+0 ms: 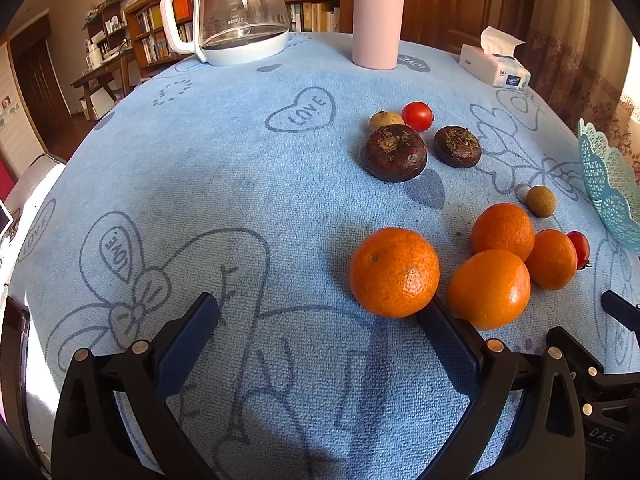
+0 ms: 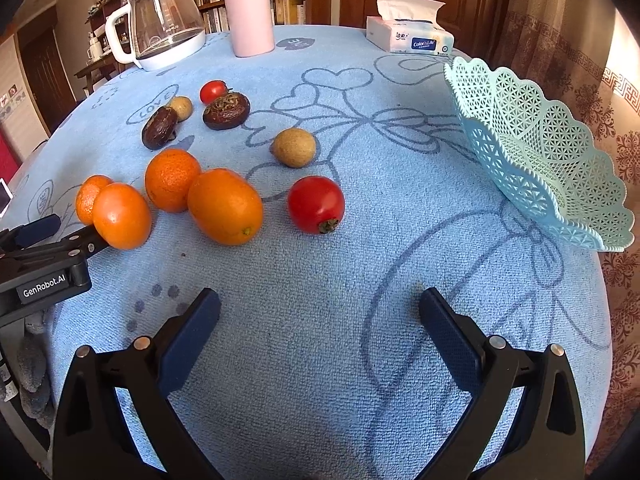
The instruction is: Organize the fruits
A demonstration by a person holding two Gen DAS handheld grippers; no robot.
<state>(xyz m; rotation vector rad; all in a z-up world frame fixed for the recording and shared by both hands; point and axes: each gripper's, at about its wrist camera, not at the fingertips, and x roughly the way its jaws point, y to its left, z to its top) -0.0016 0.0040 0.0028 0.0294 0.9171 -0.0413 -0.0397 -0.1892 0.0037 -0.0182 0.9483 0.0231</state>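
Presently: left hand-held gripper (image 1: 320, 312) open, empty; nearest mandarin (image 1: 394, 272) touching its right finger, three more mandarins (image 1: 489, 289) just right. Right hand-held gripper (image 2: 320, 308) open, empty; cherry tomato (image 2: 316, 204) ahead, longan (image 2: 295, 147) beyond. Mandarins likely firm, light, prone to roll: grip across the widest part. Tomato soft-skinned: light squeeze. Lattice basket (image 2: 532, 148) to right, seemingly empty. Worktop (image 2: 320, 268) cloth-covered.

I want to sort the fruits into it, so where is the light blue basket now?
The light blue basket stands empty at the table's right edge in the right wrist view, beyond the open right gripper, with the tissue box behind it.
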